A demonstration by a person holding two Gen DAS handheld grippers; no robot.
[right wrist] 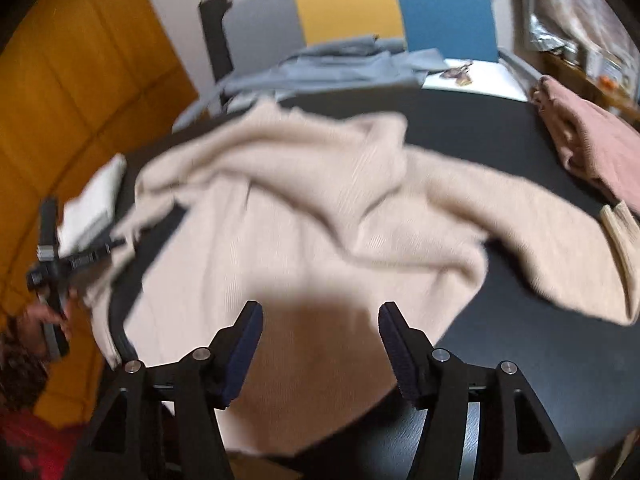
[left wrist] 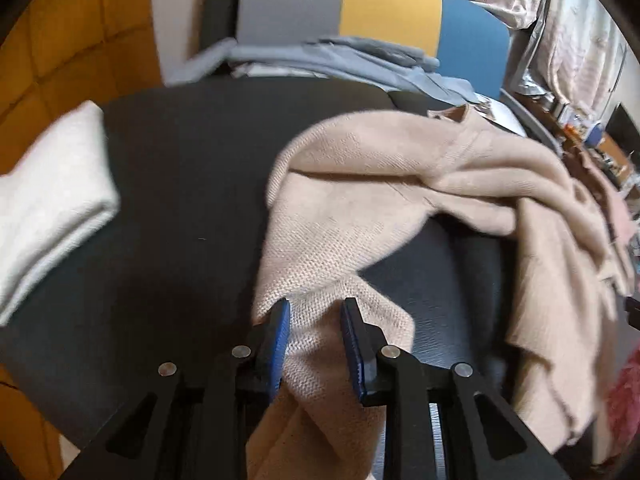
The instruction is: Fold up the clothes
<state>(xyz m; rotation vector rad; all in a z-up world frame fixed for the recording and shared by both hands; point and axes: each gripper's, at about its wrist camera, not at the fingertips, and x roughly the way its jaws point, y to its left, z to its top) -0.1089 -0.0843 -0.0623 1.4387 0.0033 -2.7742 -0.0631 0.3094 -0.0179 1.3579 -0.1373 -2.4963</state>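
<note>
Under motion blur, beige sweater [right wrist: 304, 216] folds

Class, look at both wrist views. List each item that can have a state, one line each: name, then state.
beige sweater: crumpled, unfolded on the table
white garment: folded
pink garment: bunched at table edge
left hand-held gripper: open, sweater fabric between fingers
right hand-held gripper: open, above sweater
</note>
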